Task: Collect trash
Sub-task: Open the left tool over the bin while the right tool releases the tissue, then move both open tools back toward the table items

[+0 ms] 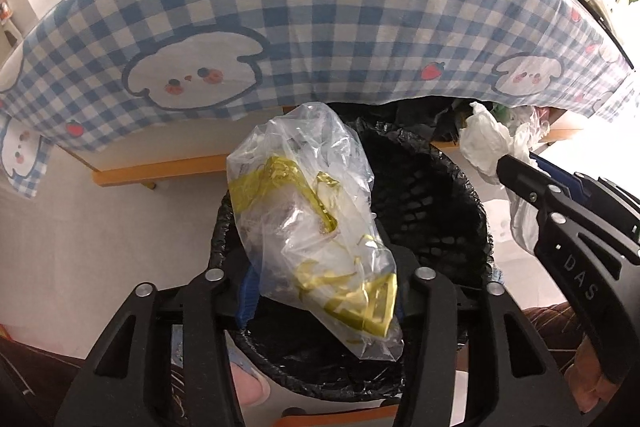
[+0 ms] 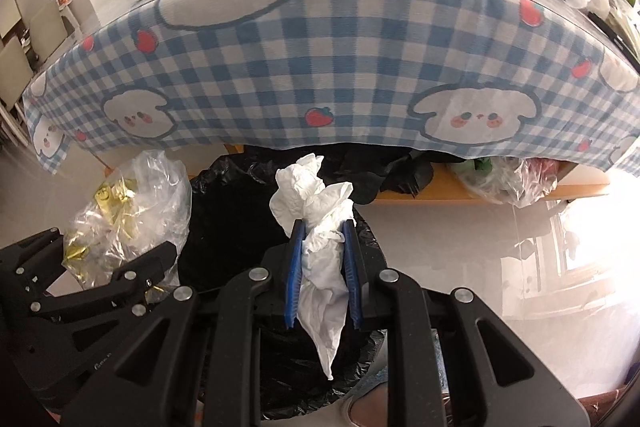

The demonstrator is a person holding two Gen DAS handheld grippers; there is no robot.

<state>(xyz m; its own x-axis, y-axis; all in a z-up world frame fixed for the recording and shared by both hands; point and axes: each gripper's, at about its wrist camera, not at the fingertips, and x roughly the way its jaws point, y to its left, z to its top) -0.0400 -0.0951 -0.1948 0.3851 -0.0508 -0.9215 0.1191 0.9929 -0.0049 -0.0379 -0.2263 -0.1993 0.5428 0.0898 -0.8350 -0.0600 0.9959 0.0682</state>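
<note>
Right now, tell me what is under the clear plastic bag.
Under the clear plastic bag gapes the black-lined bin; its liner shows, but the bag and left gripper hide the bottom.

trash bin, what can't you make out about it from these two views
- Left wrist view: the clear bag and left gripper cover the trash bin floor.
- Right wrist view: the tissue and right gripper block the opening; the liner is too dark to show contents.
</note>
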